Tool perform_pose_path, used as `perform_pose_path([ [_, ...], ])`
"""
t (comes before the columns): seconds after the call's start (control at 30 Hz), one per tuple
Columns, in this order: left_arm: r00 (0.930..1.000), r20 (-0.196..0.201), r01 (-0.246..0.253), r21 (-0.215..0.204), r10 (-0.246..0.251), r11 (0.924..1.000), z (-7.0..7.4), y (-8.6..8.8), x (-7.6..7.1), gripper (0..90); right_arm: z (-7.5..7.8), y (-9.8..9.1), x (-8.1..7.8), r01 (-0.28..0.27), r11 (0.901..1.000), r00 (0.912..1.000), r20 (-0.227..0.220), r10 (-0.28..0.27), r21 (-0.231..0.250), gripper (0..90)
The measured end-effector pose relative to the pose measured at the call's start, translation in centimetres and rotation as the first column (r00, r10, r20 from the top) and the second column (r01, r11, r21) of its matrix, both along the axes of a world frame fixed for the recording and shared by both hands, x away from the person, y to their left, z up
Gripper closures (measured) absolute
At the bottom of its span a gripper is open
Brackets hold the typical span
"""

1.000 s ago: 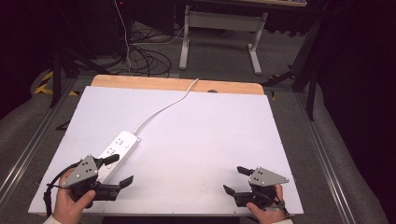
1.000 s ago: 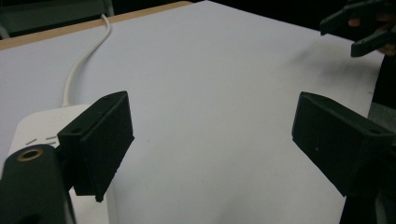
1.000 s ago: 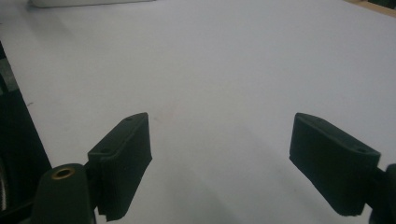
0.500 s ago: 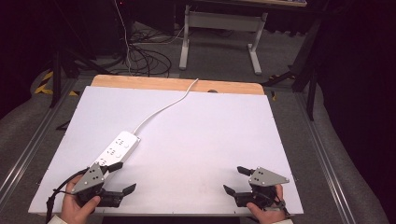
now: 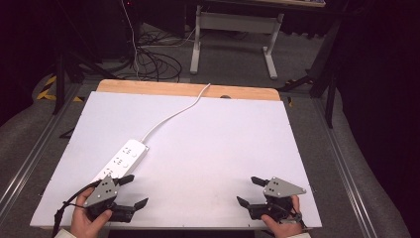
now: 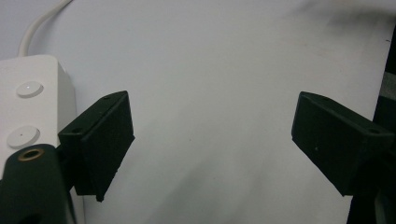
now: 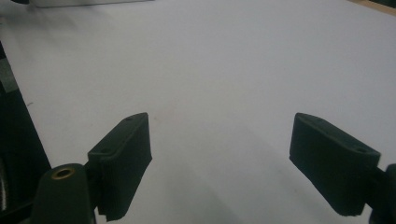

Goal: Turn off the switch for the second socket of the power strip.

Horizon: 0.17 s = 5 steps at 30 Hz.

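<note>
Since a second ago the left gripper (image 5: pixel 133 190) has drawn back from over the near end of the power strip (image 5: pixel 123 160) toward the table's near edge, then eased slightly forward, so one jaw tip sits just beside the strip's near end; the right gripper (image 5: pixel 250 190) has stayed put near the front right corner.

Largest is the table (image 5: pixel 213 144), a flat, matte white rectangular board with a strip of pale wood along its far edge. On its left half lies the power strip, a long white plastic bar with rounded corners, angled away from the person, with smooth round buttons (image 6: pixel 29 88) on top in the left gripper view. A thin white cord (image 5: pixel 173 113) curves from its far end to the far edge of the table.

Both grippers are black, each topped by a grey three-cornered metal plate and held in a hand at the near edge. Their jaws are blocky, dull black pads with small screw holes. Each gripper's jaws stand spread wide with nothing between them, over bare white surface.
</note>
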<state>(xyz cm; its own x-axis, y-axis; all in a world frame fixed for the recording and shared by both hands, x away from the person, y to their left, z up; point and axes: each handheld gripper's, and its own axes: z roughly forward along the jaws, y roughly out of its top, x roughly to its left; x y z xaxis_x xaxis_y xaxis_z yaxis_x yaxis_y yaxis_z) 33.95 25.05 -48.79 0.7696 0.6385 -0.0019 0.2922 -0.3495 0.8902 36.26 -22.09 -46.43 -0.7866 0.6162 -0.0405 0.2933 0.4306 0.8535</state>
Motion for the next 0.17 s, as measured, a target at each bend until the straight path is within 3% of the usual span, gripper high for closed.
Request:
perform_pose_path([
  [0.17,0.9997,0.023,0.012,-0.015,-0.012,0.9998,0.12,0.18,-0.12,13.6,0.03,-0.02,0.0,0.002,1.0,1.0,0.001,-0.002,0.001,20.9],
])
